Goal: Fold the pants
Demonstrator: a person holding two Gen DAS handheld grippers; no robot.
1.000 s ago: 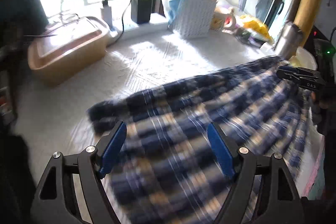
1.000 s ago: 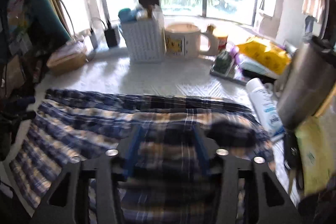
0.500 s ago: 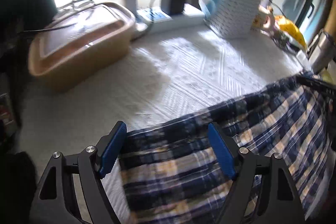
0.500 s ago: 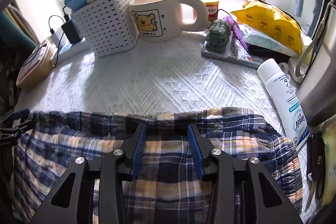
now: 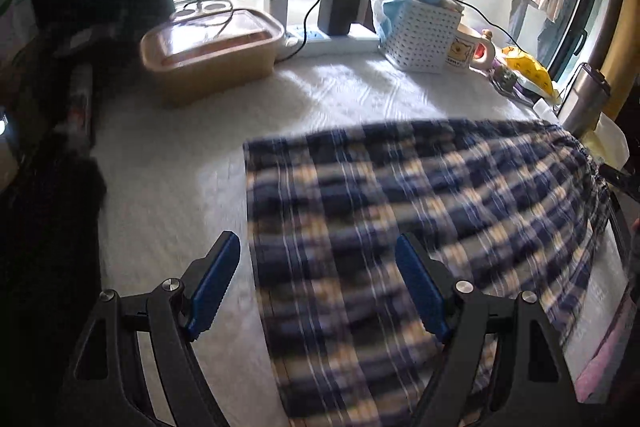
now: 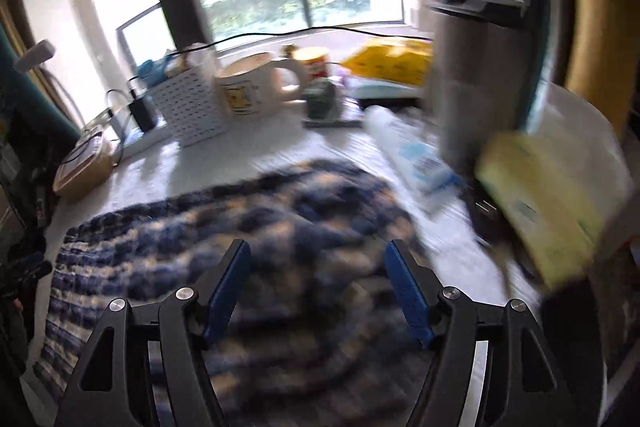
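Pants (image 5: 420,227): blue, white and tan plaid; lying flat on the white textured cloth (image 5: 172,195) that covers the table.
Pants, long axis: in the left wrist view it runs from the straight edge at the left of the cloth towards the right side of the picture, roughly parallel to the window wall.
Pants, ends: the left end is a clean straight edge, square to the long axis; the right end is gathered and rounded, near the steel tumbler (image 5: 582,99).
Pants, right wrist view (image 6: 248,227): blurred; the rounded end lies just beside the white bottle (image 6: 412,155), the rest stretches away to the left.
Left gripper (image 5: 318,287): jaws wide apart, nothing pinched; it hangs above the left end of the pants, one blue pad over bare cloth, the other over plaid.
Right gripper (image 6: 318,287): jaws have just been opening and now stand wide; plaid fabric shows below the gap, but the pads do not press on it.
Back row, left to right: tan lidded box (image 5: 212,53), white power strip (image 5: 336,41) with chargers, white perforated basket (image 5: 420,39), cartoon mug (image 5: 466,47), yellow bag (image 5: 526,69).
Right edge: pale yellow pack (image 6: 544,203), heavily blurred.
Image quality: right wrist view smeared by motion; fine detail of the fabric cannot be read.
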